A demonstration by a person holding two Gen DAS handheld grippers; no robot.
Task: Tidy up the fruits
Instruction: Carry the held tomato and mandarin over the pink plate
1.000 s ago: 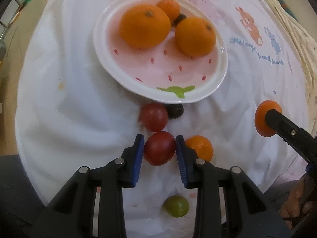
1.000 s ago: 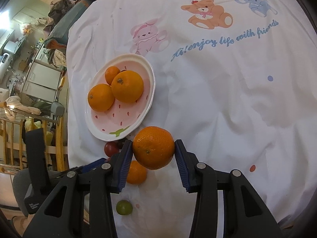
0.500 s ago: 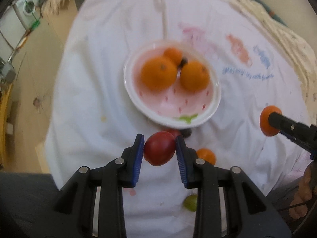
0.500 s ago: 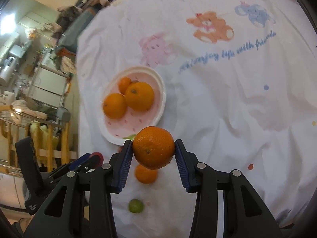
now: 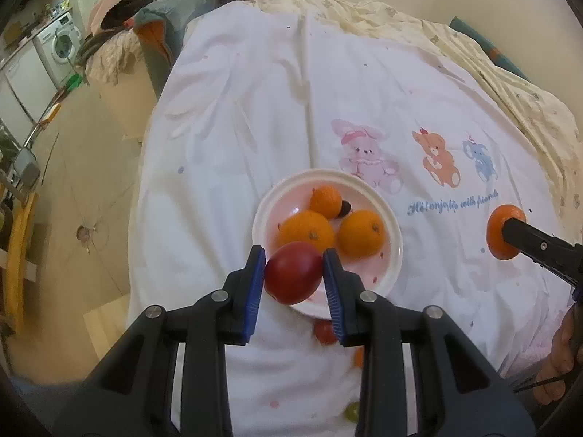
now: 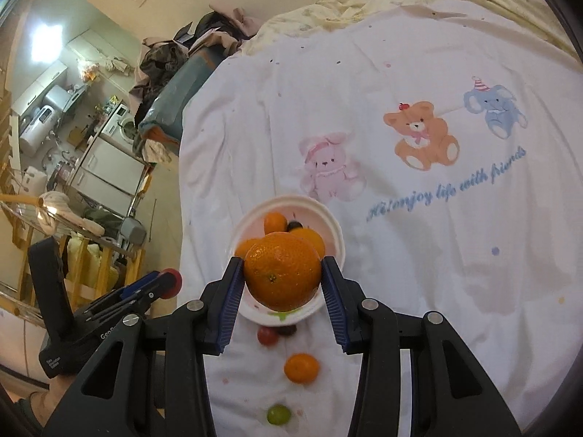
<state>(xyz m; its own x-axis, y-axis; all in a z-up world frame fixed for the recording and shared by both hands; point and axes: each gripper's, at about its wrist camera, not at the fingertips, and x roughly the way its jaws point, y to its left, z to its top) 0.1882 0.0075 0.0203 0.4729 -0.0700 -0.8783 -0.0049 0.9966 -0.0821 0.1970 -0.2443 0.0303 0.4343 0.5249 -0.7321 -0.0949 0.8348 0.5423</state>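
Observation:
My left gripper (image 5: 293,277) is shut on a dark red plum (image 5: 293,276) and holds it high above the near rim of a pink and white plate (image 5: 395,251). The plate carries three oranges (image 5: 360,233) and a dark grape (image 5: 344,208). My right gripper (image 6: 281,272) is shut on a large orange (image 6: 281,271), also raised above the plate (image 6: 337,233). On the cloth near the plate lie a small red fruit (image 6: 267,335), a small orange (image 6: 301,367) and a green grape (image 6: 278,414).
The white cartoon-print cloth (image 5: 364,91) covers a round table. A cream blanket (image 5: 510,83) lies at the far right edge. Floor, a washing machine (image 5: 60,45) and piled clothes are off the table's left side.
Both grippers have risen well above the table with their fruit, so the plate and loose fruit look smaller. The left gripper lifted the plum off the cloth and moved over the plate's near rim.

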